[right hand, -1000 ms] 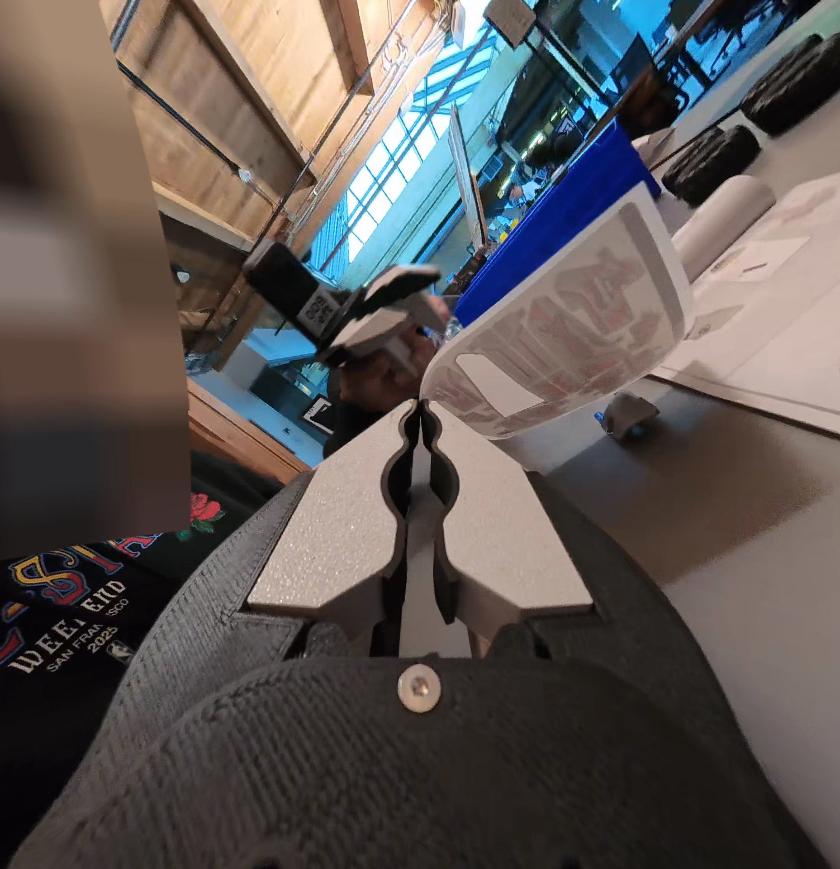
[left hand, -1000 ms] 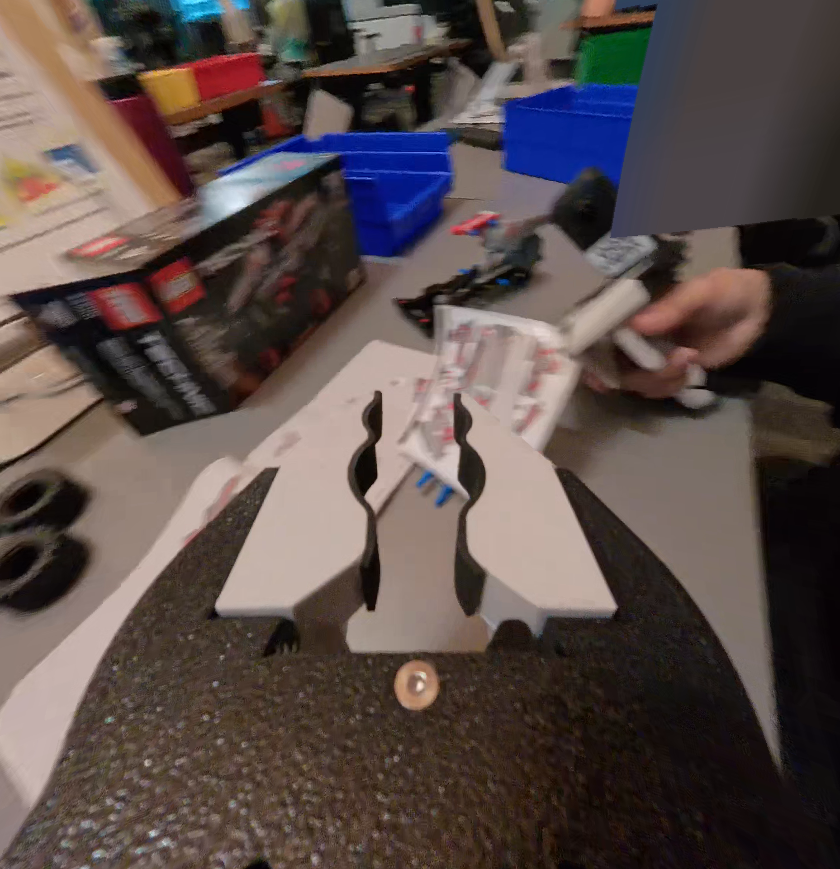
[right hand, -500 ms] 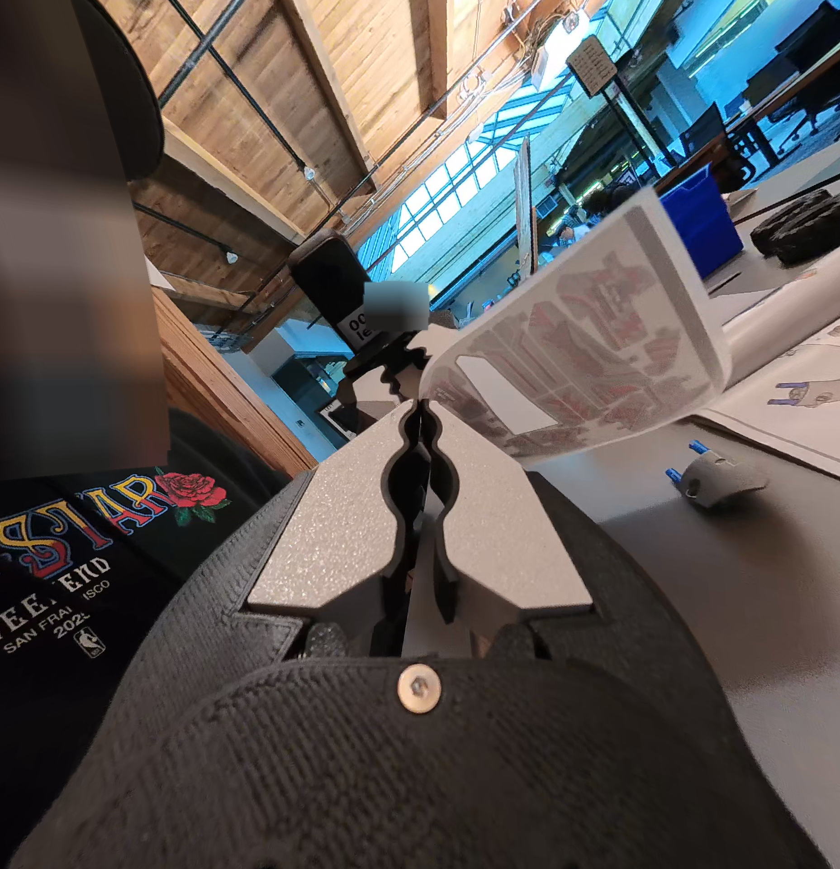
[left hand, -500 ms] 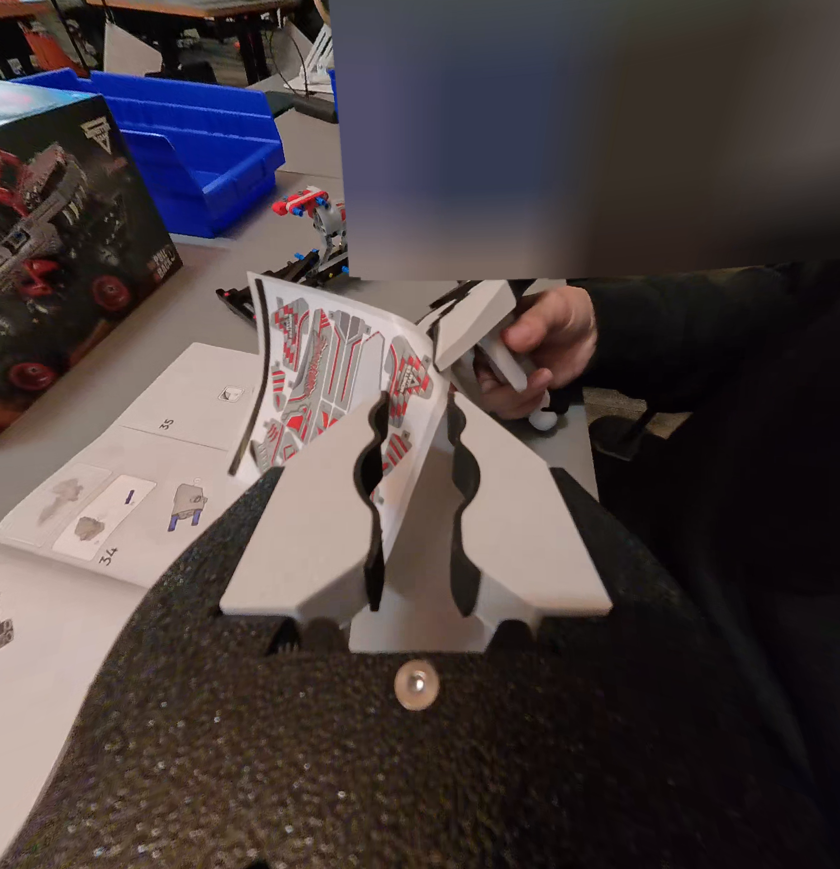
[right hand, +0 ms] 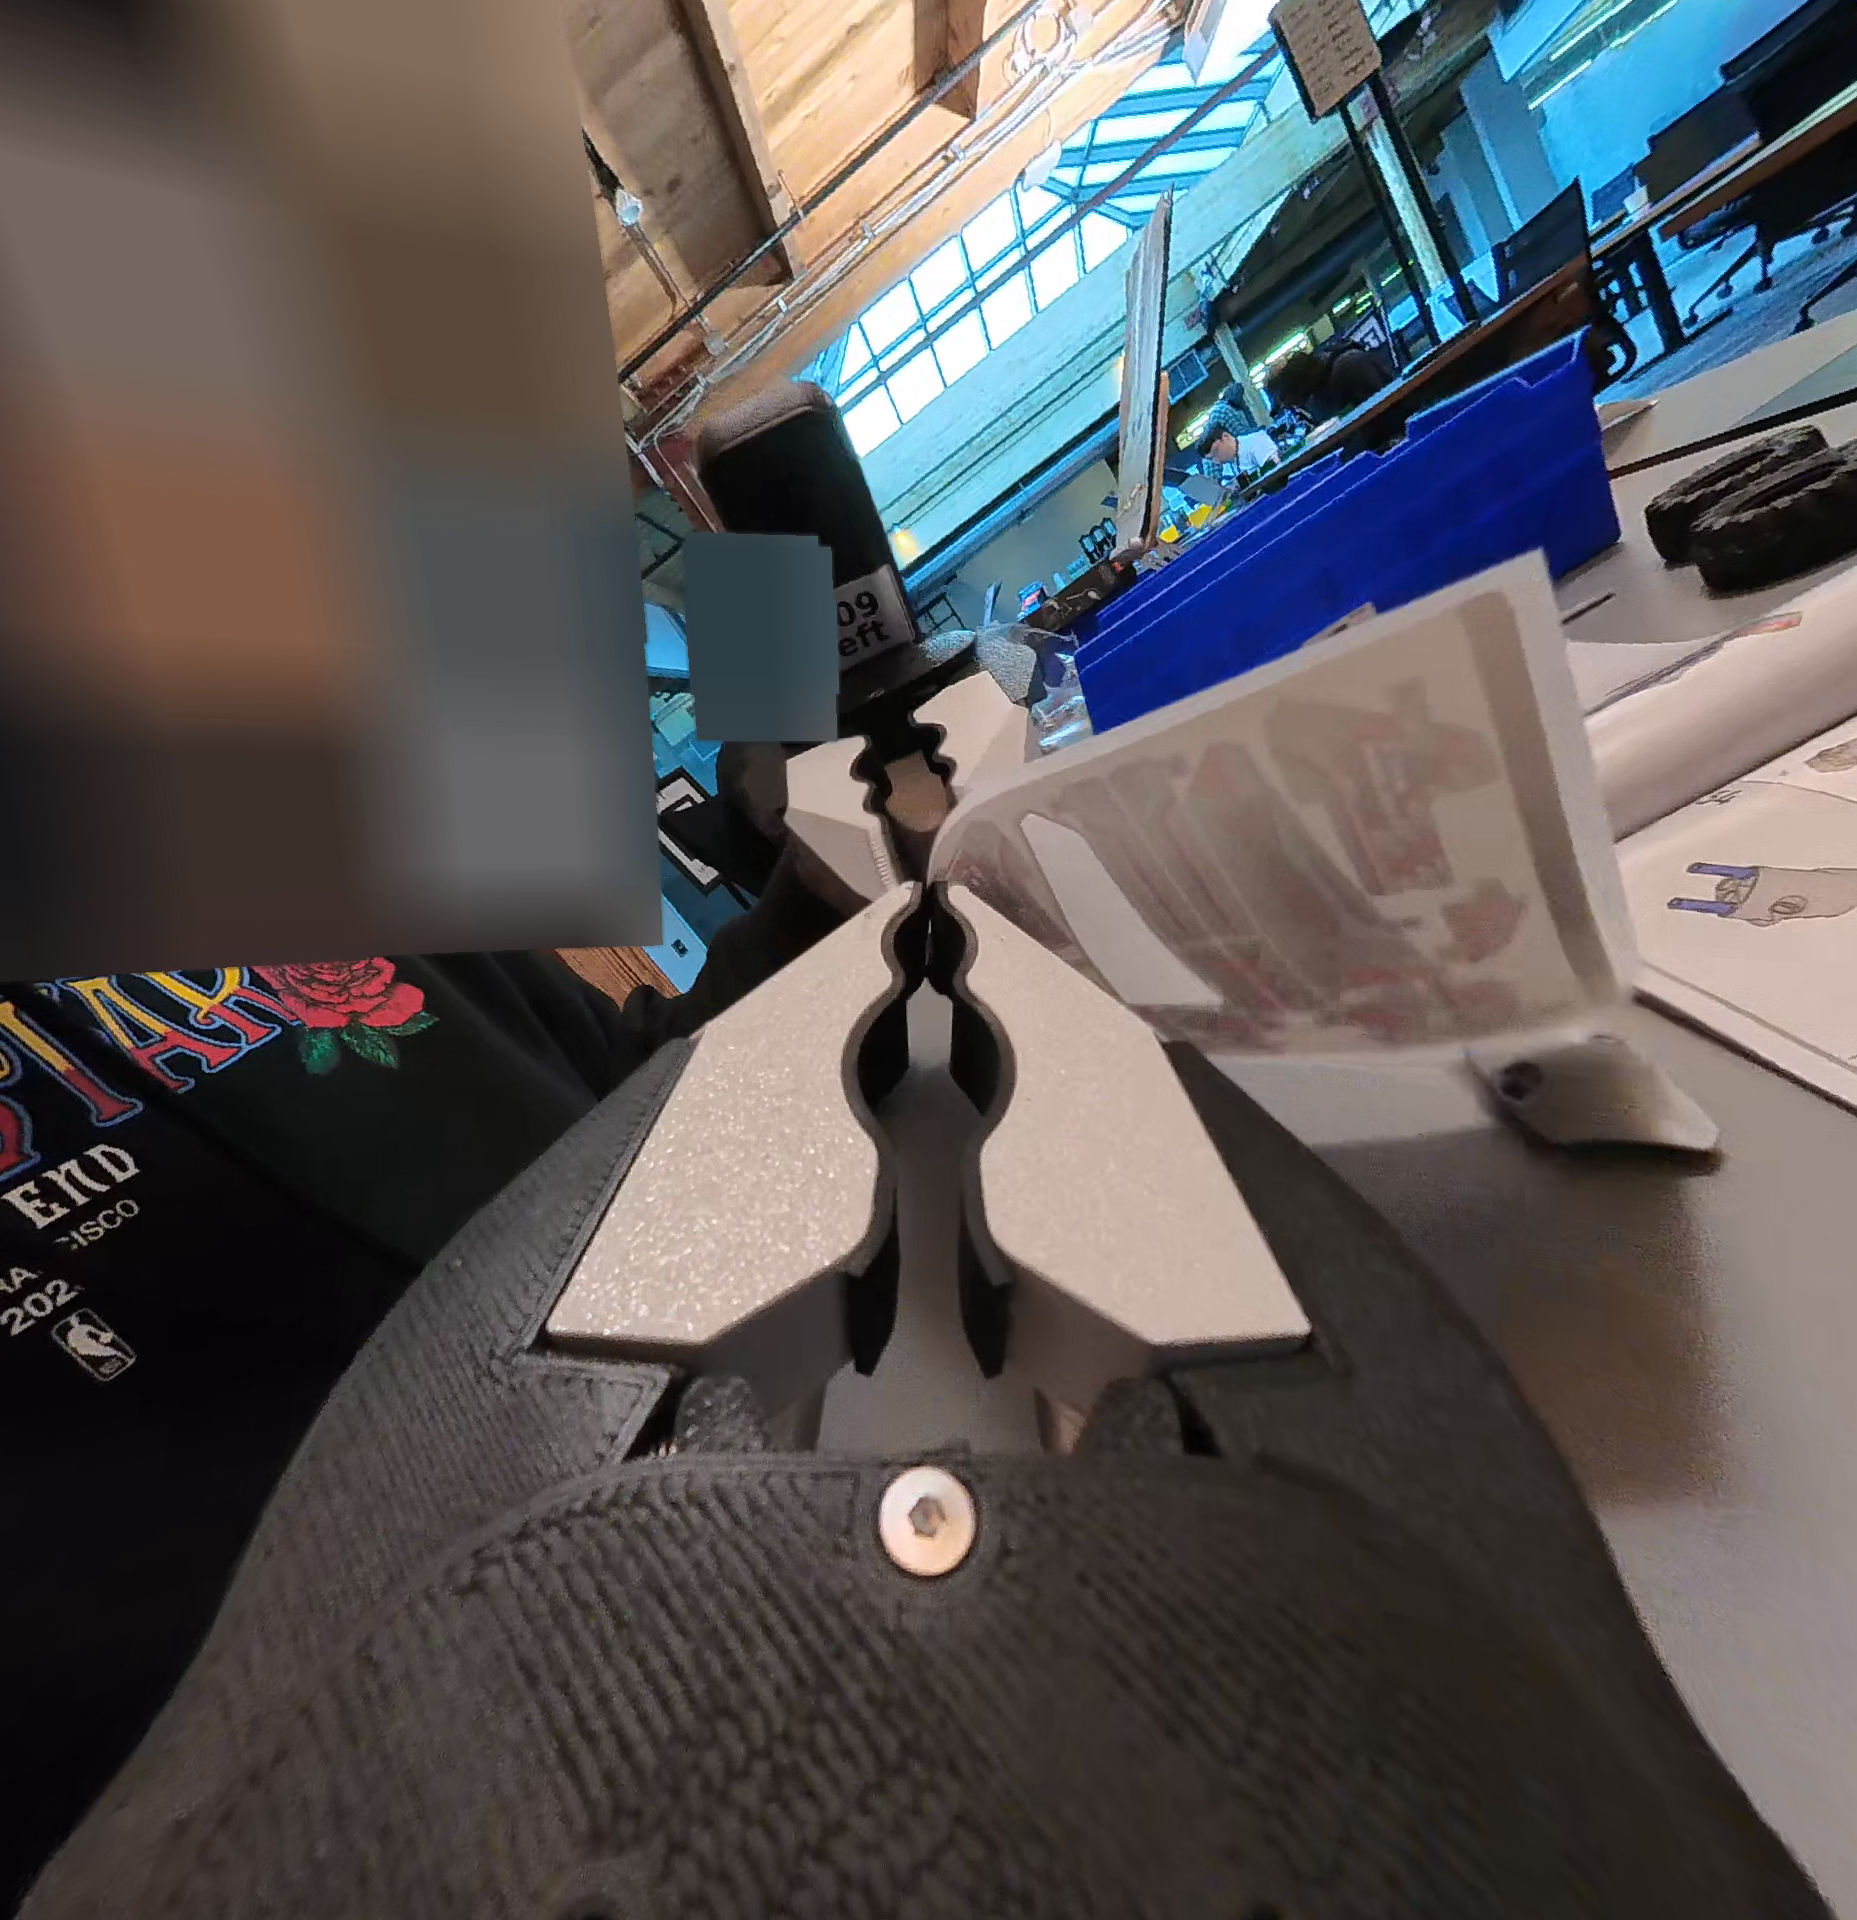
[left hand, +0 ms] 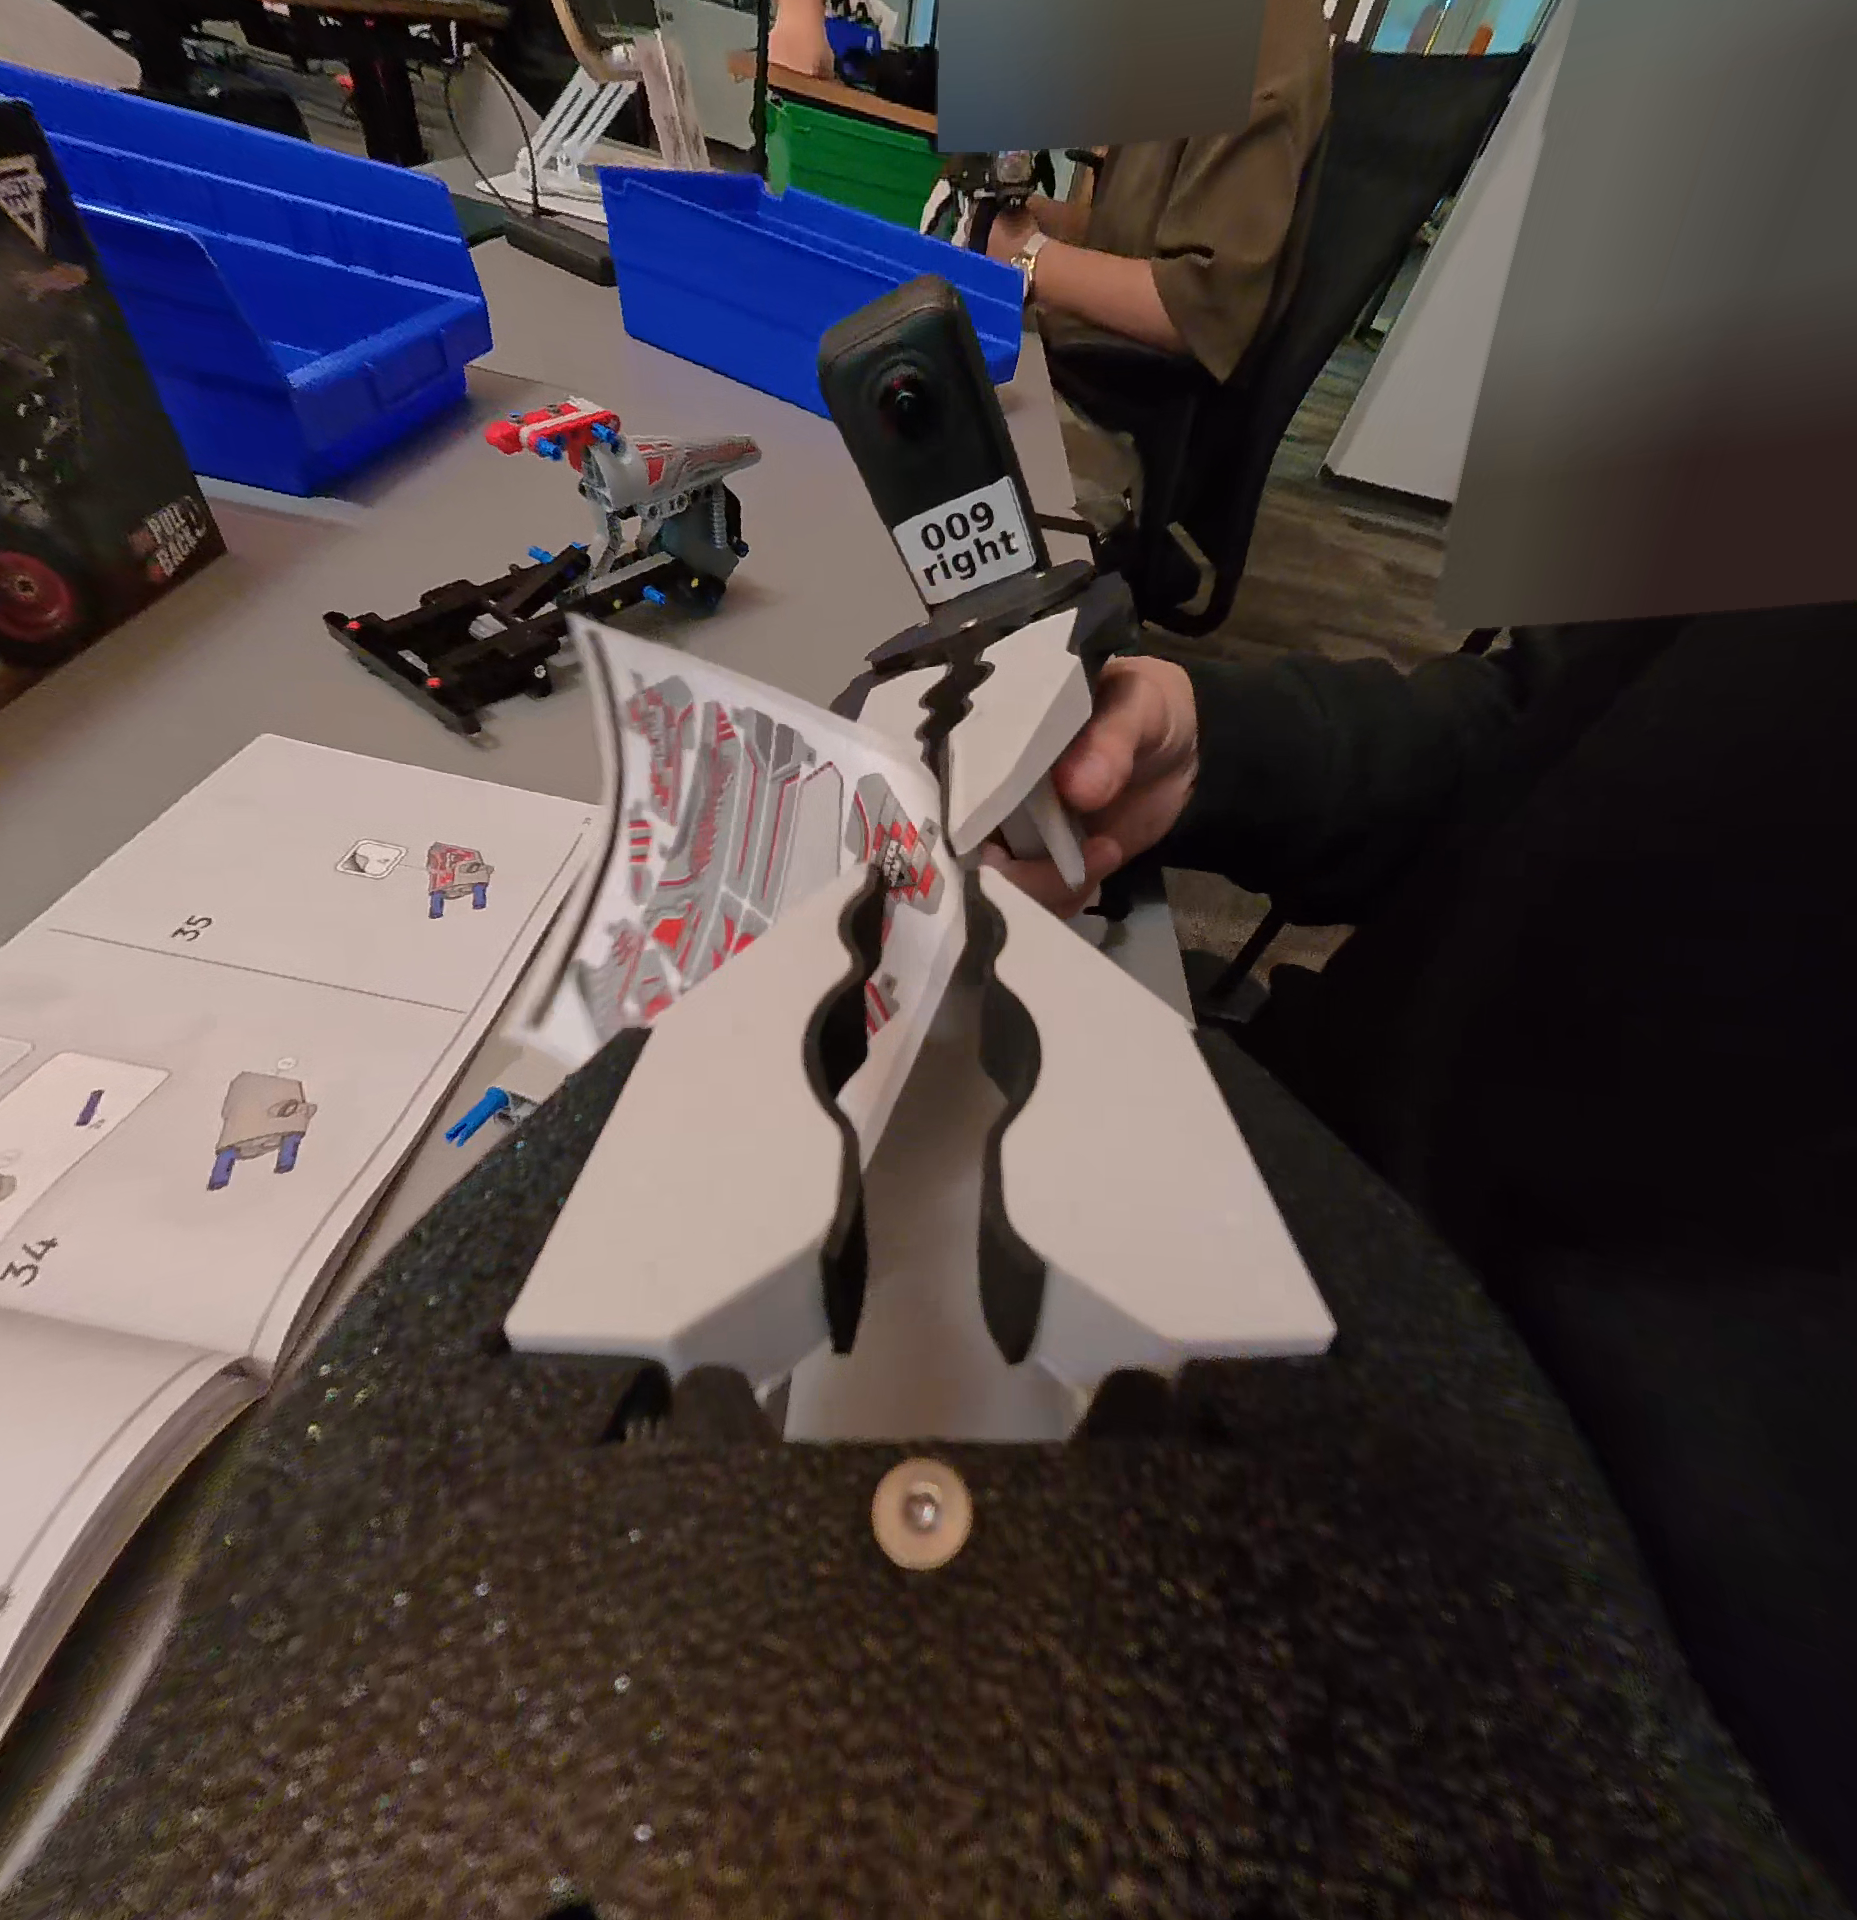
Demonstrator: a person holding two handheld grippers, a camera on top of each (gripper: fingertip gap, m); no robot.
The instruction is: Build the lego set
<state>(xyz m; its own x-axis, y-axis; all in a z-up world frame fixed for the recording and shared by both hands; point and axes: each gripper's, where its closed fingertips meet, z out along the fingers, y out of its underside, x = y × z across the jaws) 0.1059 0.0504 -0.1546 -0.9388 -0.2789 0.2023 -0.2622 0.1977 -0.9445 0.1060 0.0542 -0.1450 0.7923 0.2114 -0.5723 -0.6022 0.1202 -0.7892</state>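
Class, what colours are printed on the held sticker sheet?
Red and grey shapes on the white sticker sheet, clearest in the left wrist view.

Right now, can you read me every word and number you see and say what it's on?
I don't read writing out; here is where it stands.
On the instruction booklet: step numbers.
On the Lego box: logo and words.
On the white label of the black camera: a number and a word.
On the black shirt: coloured lettering.
On the sticker sheet: marks too small to read.
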